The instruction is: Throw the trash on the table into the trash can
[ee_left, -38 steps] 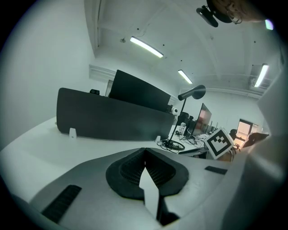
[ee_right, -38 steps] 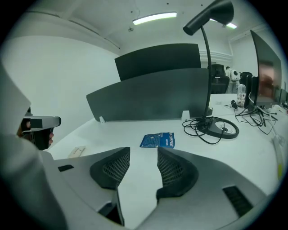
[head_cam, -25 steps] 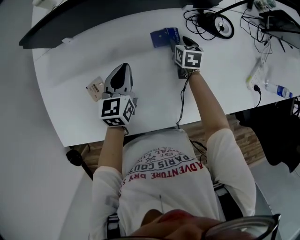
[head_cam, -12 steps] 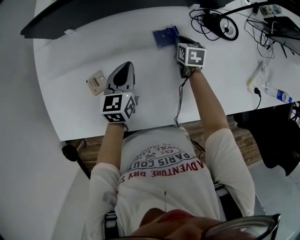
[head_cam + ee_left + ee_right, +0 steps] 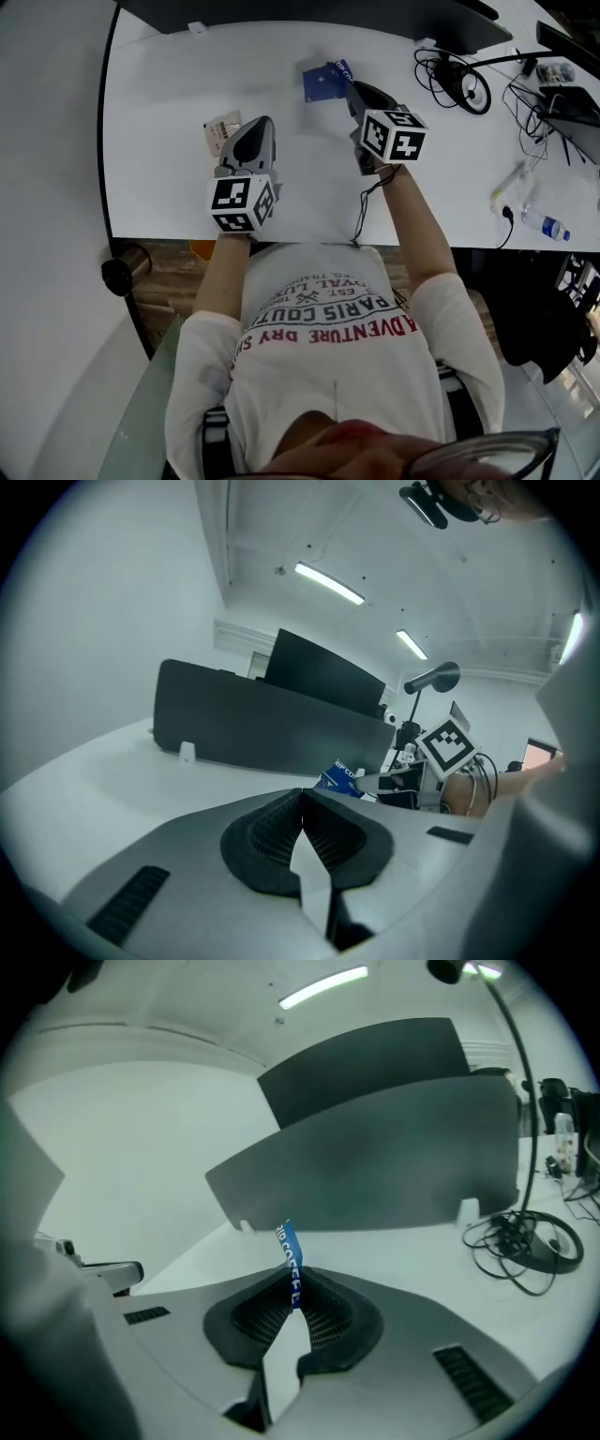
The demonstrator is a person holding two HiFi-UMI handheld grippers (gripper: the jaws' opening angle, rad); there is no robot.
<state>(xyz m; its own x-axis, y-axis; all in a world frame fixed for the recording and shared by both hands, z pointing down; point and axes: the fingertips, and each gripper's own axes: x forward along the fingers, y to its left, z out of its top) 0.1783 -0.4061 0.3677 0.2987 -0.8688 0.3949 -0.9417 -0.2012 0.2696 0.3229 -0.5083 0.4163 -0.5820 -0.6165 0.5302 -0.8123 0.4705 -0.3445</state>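
R gripper's (image 5: 292, 1286) fingers just closed on wrapper's (image 5: 289, 1252) edge, prob thin, light, floppy, so edge pinch should hold; L gripper's (image 5: 300, 801) fingers together, empty, near packet (image 5: 221, 132).

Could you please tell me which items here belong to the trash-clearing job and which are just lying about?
Job in hand: blue packet, tan packet.
Lying about: cable tangle, plastic bottle, black panel.
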